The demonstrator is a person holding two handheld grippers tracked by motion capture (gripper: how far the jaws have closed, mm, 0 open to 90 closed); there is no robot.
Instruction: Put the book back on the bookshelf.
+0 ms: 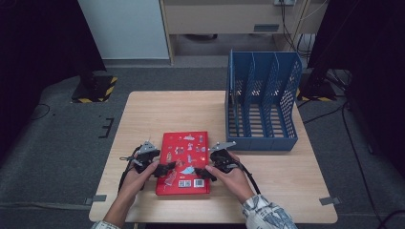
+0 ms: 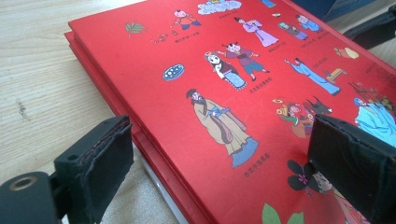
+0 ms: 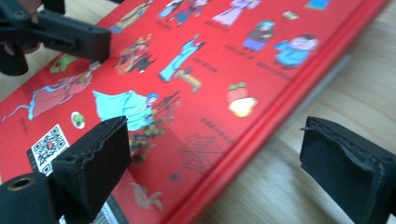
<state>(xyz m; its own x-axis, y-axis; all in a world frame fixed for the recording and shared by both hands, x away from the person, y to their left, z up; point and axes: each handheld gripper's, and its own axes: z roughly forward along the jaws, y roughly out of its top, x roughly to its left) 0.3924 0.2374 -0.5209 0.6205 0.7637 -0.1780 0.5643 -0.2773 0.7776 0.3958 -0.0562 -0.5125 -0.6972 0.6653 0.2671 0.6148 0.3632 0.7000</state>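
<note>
One red book (image 1: 183, 160), two open tongs flanking it.

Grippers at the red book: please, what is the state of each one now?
Left gripper: open, jaws astride the red book's left edge, nothing held.
Right gripper: open, jaws astride its right edge, nothing held.

Even overhead light on the table (image 1: 153, 107); dark corners left and right in the high view. Soft sheen on the red book (image 2: 187, 93). Right gripper view slightly motion-blurred; near black pads soft-focused.
</note>
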